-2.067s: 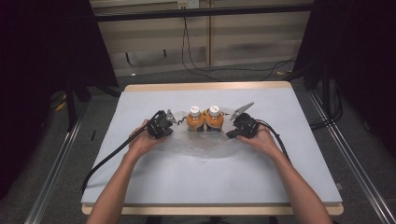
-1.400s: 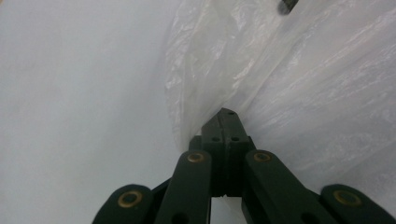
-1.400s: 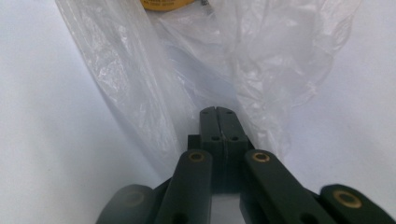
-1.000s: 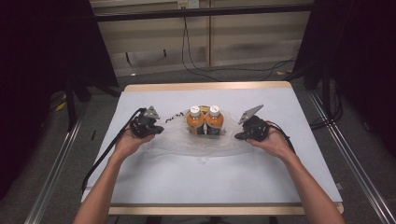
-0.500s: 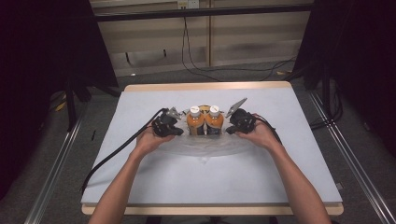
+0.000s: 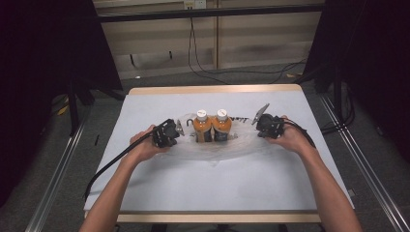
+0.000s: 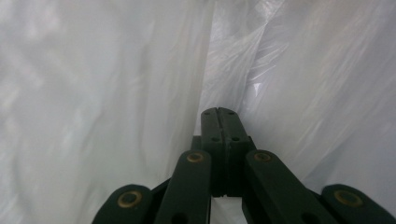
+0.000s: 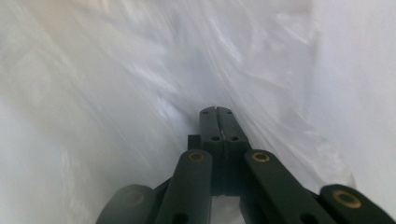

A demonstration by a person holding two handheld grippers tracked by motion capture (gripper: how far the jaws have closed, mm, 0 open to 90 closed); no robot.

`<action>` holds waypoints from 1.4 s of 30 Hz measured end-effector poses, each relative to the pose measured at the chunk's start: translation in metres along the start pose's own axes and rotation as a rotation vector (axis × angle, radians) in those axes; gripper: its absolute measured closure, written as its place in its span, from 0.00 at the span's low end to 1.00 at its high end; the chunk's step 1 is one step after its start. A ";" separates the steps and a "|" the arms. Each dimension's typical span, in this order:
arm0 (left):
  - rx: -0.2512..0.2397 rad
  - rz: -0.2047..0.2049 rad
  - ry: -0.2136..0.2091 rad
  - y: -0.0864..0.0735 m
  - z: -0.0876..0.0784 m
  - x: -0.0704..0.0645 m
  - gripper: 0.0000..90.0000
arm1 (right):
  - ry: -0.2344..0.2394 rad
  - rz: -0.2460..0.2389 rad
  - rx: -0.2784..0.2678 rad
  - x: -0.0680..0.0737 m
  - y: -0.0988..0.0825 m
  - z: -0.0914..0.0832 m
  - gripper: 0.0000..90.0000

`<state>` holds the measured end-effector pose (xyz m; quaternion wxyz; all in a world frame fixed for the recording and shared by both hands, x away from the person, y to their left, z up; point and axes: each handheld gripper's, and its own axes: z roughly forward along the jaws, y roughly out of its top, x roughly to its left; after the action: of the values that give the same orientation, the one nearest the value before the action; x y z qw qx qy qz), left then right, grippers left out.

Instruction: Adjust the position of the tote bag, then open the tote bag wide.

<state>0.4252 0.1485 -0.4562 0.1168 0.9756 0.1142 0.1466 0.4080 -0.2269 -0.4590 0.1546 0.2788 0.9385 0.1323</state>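
Both hands spread apart again from the two orange bottles (image 6: 212, 126) since half a second ago. Left hand-held gripper (image 6: 177, 130) just left of them, right hand-held gripper (image 6: 257, 121) right of them, each pressed together, pinching clear plastic bag (image 6: 241, 147) film around bottles on bench (image 6: 154, 104).

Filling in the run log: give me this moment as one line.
left tongs: shut on plastic bag | right tongs: shut on plastic bag | two orange bottles: upright, side by side, between the tongs | table

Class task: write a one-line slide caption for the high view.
Two hand-held grippers, left gripper and right gripper, flank two orange bottles standing in a clear plastic bag.
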 end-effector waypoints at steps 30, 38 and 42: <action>-0.402 -0.314 -0.105 -0.046 -0.018 0.008 1.00 | 0.143 0.137 -0.274 0.004 -0.013 -0.013 1.00; -0.536 -0.322 -0.139 -0.039 -0.031 -0.008 0.99 | 0.189 0.141 -0.396 0.012 0.005 -0.014 1.00; -0.569 -0.329 -0.156 -0.034 -0.036 -0.013 0.99 | 0.203 0.150 -0.429 0.013 0.012 -0.015 1.00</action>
<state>0.3951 0.1840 -0.4350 0.4148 0.8808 0.2153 0.0765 0.3984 -0.2124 -0.4439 0.1050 0.2940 0.8763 0.3669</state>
